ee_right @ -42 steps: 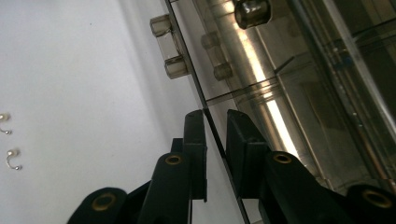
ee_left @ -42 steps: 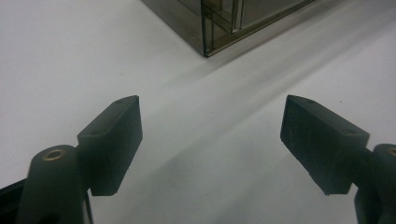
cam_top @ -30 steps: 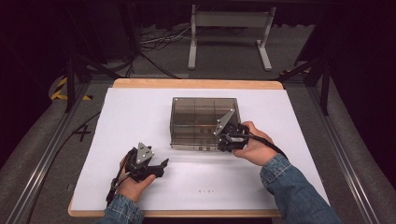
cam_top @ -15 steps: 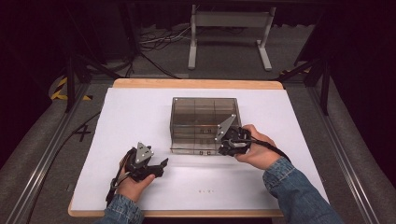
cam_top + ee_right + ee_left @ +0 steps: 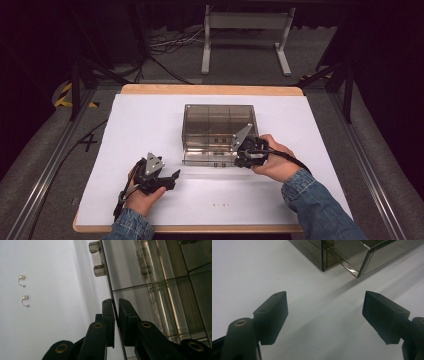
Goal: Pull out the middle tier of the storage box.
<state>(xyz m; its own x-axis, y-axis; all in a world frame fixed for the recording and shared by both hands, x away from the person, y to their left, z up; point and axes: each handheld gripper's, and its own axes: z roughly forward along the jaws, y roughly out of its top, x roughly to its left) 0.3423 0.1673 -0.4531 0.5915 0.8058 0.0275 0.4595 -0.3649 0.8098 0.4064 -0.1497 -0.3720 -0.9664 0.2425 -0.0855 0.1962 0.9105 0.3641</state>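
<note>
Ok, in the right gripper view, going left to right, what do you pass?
Two pearl earrings on the white table cover → the box's clear handle → the gripper's fingers clamped on the thin front panel → the smoky box with its compartments.

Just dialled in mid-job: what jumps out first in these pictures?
A smoky clear box sits mid-table on the white sheet, its front panel pinched edge-on by the right tongs. The left tongs rest open on the sheet nearer the person, nothing between them. Two small pearl earrings lie on the sheet beside the box.
</note>
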